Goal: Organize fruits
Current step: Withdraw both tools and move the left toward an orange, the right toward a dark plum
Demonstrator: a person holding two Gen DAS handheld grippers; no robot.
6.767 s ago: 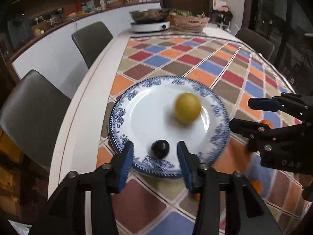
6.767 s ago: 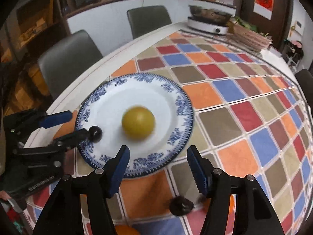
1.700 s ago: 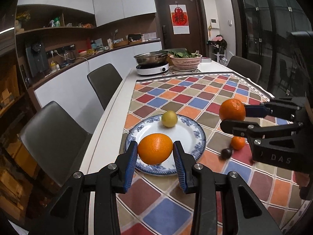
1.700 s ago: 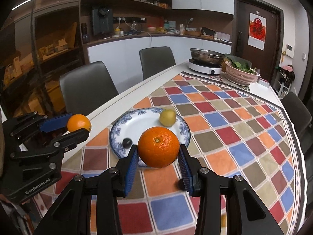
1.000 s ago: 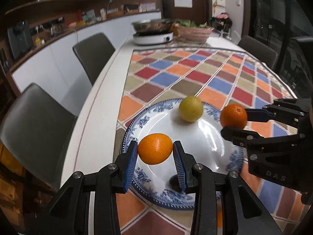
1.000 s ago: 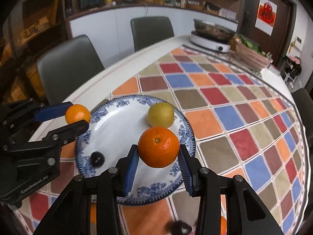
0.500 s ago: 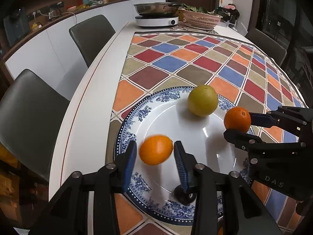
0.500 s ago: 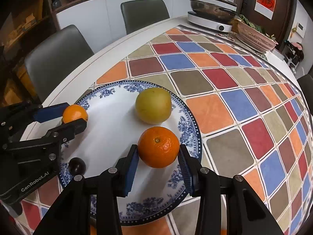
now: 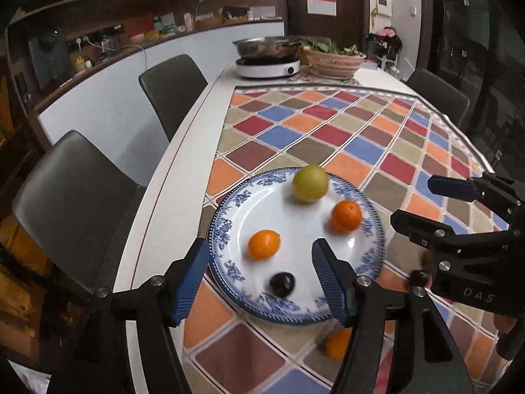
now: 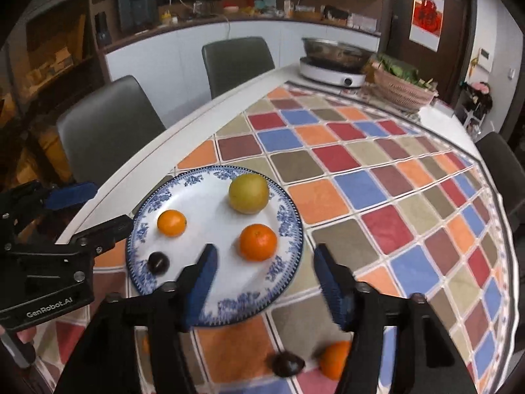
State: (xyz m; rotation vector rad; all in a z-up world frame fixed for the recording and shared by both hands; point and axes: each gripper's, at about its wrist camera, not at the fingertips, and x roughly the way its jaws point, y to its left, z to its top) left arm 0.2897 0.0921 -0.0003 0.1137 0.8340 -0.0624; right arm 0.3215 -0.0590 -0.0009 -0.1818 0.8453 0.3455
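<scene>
Orange mandarin on plate, long axis sideways.

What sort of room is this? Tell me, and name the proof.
Most likely a home kitchen with a dining table. A pot on a cooker and a basket of greens stand at the table's far end, chairs line it, and a counter with appliances runs behind.

Left wrist view looks forward and down along its open claw from the near counter edge. Right wrist view does likewise along its own claw, set further right — both near. Shared field: the plate with its fruit, the checkered cloth, the far cooker.
</scene>
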